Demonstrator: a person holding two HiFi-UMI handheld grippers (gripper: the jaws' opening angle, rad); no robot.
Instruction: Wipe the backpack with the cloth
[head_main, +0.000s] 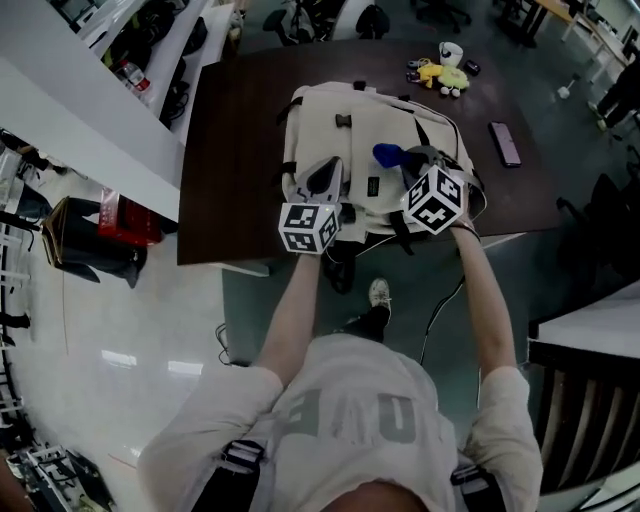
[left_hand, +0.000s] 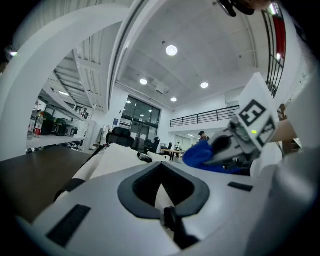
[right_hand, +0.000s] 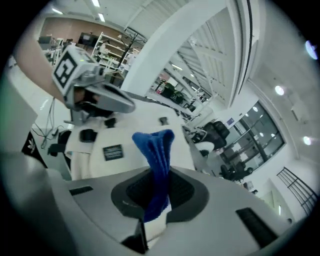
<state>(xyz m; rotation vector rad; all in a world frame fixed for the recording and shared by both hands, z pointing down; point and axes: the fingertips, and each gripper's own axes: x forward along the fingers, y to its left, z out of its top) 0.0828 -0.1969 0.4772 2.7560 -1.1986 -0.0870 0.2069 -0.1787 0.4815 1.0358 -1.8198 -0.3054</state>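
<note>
While right claw grips blue cloth, left claw closed — backpack near edge partly hidden behind cubes.

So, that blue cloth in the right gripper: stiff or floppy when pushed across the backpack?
Probably floppy: the blue cloth bunches into soft folds where the right gripper pinches it. Likely light, as that narrow pinch holds it up. Its ribbed pile may drag on the backpack.
</note>
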